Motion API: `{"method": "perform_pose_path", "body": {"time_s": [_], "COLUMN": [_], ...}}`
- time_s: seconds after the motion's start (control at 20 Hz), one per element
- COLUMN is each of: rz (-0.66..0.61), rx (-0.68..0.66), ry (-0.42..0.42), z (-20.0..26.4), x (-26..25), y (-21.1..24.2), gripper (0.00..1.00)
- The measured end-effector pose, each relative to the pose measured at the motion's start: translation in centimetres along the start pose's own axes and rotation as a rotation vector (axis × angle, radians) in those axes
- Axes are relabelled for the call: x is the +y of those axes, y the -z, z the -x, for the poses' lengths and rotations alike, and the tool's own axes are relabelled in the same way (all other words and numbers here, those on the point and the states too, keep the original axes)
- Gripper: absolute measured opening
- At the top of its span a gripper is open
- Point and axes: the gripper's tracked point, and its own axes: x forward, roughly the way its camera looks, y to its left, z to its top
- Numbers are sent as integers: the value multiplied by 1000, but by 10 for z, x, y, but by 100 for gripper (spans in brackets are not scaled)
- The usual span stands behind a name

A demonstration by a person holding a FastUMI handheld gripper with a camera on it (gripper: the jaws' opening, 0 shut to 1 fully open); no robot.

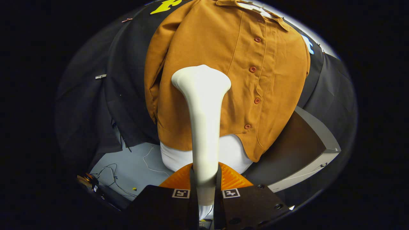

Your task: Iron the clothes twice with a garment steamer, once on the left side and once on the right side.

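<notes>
A white garment steamer point(204, 127) stands up between my fingers, its handle pinched on both sides by my gripper point(205, 179). Its wide head point(201, 80) rests against or just in front of an ochre button-up shirt point(271, 80), on the panel left of the row of red buttons point(252, 69). The shirt hangs on a white mannequin torso point(233, 153), whose lower part shows under the hem. The shirt's left sleeve point(155, 73) hangs down beside the steamer head.
Black cloth point(96, 105) backs the shirt on both sides. A dark table with a grey edge point(319, 147) stands to the right of the torso. Thin cables point(108, 179) trail over the grey floor to the lower left.
</notes>
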Motion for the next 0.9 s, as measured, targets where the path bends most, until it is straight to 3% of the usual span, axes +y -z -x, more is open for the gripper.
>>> {"method": "perform_pose_path", "body": {"time_s": [0.3, 0.9], "rz": [-25, -128], "rx": [-50, -256], "ry": [-14, -17], "z": [36, 125], "x": [-6, -56], "y": [-5, -84], "gripper": [21, 21]}}
